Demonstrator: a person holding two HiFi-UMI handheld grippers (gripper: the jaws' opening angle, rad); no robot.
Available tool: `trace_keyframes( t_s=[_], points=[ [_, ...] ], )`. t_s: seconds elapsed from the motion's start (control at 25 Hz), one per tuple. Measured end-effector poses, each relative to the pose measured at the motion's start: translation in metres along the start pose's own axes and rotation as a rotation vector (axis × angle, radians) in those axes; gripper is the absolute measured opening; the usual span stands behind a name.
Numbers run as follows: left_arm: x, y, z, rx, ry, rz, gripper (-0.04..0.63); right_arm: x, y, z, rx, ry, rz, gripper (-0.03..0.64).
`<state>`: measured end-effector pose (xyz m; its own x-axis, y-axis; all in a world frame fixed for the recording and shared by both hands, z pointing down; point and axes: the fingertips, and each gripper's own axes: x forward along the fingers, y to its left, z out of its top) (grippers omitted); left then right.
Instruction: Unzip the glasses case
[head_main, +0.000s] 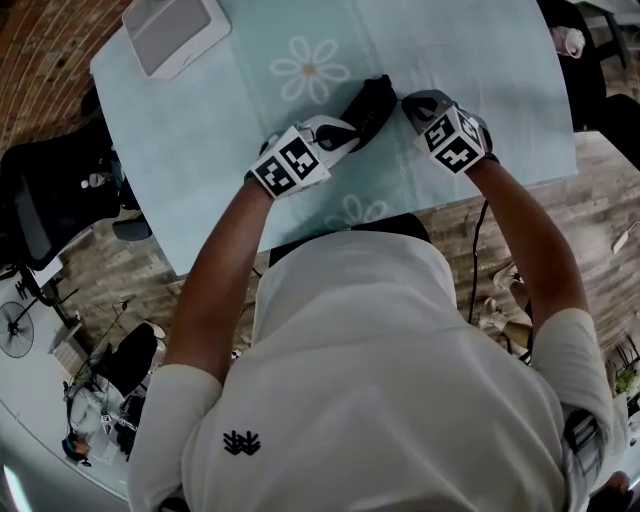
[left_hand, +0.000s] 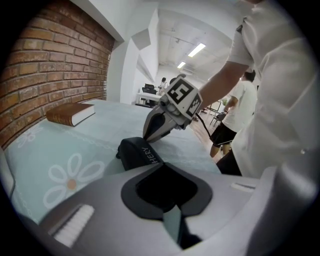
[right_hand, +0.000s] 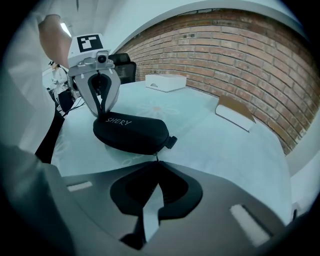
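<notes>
A black zip-up glasses case (head_main: 370, 105) lies on the pale blue tablecloth, just past the near table edge. My left gripper (head_main: 350, 135) comes at it from the left, jaws shut on the case's near end (right_hand: 102, 116). In the left gripper view the case (left_hand: 136, 152) sits right beyond my closed jaw tips (left_hand: 159, 165). From the right, my right gripper (head_main: 405, 102) reaches the case's other end. Its jaws (right_hand: 156, 162) are shut on the thin zipper pull that hangs from the case (right_hand: 132, 132), beside a small black tab (right_hand: 171, 142).
A white box (head_main: 175, 30) stands at the table's far left corner. Near the brick wall lies a brown book (left_hand: 70, 114). The tablecloth (head_main: 480, 60) carries daisy prints. Office chairs (head_main: 40, 200) stand left of the table, and a person (left_hand: 235, 115) stands behind.
</notes>
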<state>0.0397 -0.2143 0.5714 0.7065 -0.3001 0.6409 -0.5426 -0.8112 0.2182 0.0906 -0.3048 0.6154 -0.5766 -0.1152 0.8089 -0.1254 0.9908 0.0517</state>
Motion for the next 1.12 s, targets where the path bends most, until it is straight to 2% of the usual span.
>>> trace_keyframes(
  t_s=[0.68, 1.12],
  points=[
    [0.002, -0.003, -0.003, -0.022, 0.004, -0.011, 0.054, 0.012, -0.019, 0.012, -0.196, 0.016, 0.123, 0.001],
    [0.003, 0.001, -0.002, -0.041, 0.005, -0.026, 0.054, 0.025, -0.027, 0.020, -0.250, 0.016, 0.183, 0.002]
  ],
)
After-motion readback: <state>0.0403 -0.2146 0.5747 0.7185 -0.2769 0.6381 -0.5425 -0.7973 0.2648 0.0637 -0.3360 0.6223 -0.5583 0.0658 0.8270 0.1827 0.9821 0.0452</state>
